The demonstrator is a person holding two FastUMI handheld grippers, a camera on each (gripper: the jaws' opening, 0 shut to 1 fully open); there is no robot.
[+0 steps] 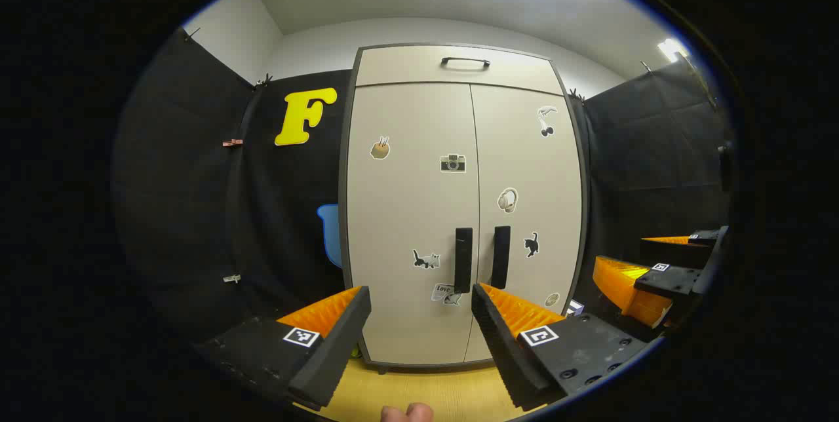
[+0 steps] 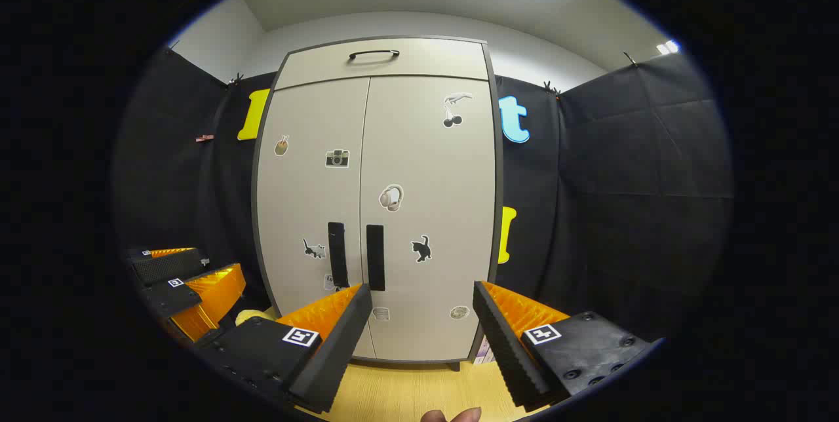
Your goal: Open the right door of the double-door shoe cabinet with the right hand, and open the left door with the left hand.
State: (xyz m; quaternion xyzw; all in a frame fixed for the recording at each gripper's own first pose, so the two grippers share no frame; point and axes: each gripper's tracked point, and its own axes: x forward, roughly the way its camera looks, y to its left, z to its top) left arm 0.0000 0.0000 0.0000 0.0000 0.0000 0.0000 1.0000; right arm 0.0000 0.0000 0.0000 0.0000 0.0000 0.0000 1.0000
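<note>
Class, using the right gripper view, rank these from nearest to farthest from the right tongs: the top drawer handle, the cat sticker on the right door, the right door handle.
1. Right door handle, low, just above the left finger of the right tongs.
2. Cat sticker, mid-door, slightly higher.
3. Top drawer handle, at the cabinet's top, farthest.

No readable text, sticker (image 1: 446,292) wording blurred

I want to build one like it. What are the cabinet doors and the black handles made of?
The doors look like smooth beige laminated board: flat, matte, with no grain showing. The handles are plain matte black bars, plastic or painted metal; the pictures leave that open. The floor looks like light wood, with faint grain lines.
</note>
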